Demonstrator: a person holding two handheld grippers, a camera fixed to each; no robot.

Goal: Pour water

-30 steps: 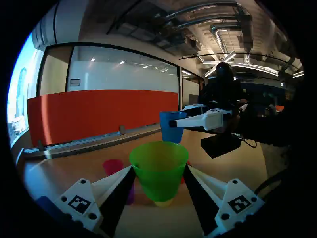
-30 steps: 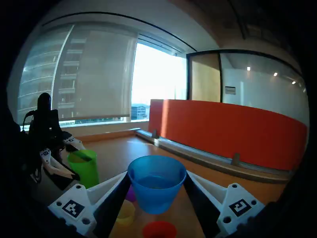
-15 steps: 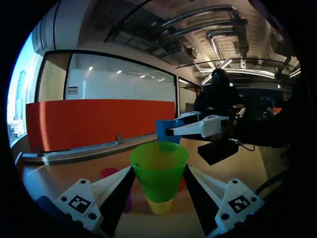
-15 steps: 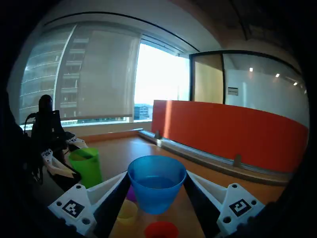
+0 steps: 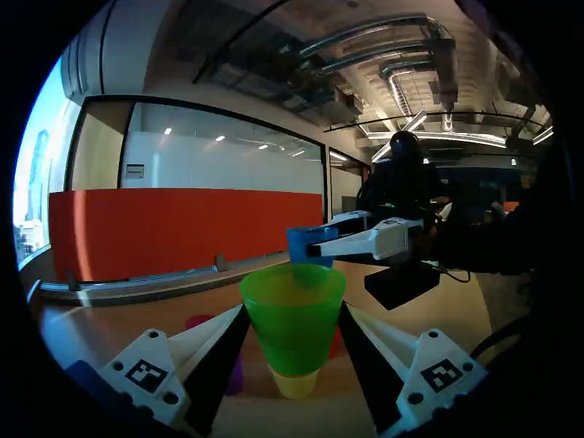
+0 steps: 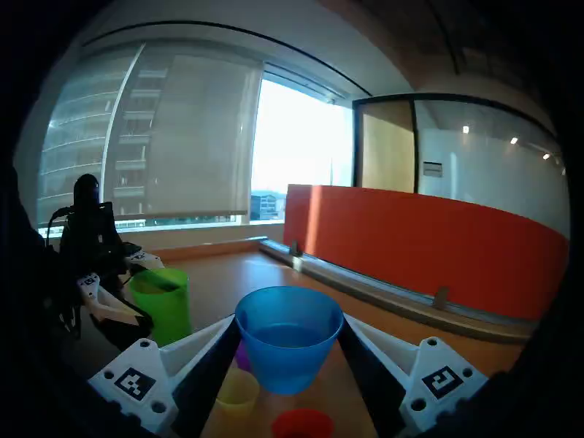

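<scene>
left gripper (image 5: 293,315): fingers pinch one green cup (image 5: 293,332), tapered translucent plastic
right gripper (image 6: 288,328): fingers pinch one blue cup (image 6: 288,354), near, water (image 6: 288,336) inside
table (image 6: 212,281): smooth wood
small cups: three beneath, yellow cup (image 6: 237,390), purple cup (image 6: 243,358), red cup (image 6: 301,423), all partly hidden

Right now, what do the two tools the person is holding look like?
The left tool and right tool each have two white wedge-shaped fingers lined black inside, each carrying a square black-and-white marker and small screw holes. Seen from afar, a black block and cable sit beneath. The sleeve looks dark.
</scene>
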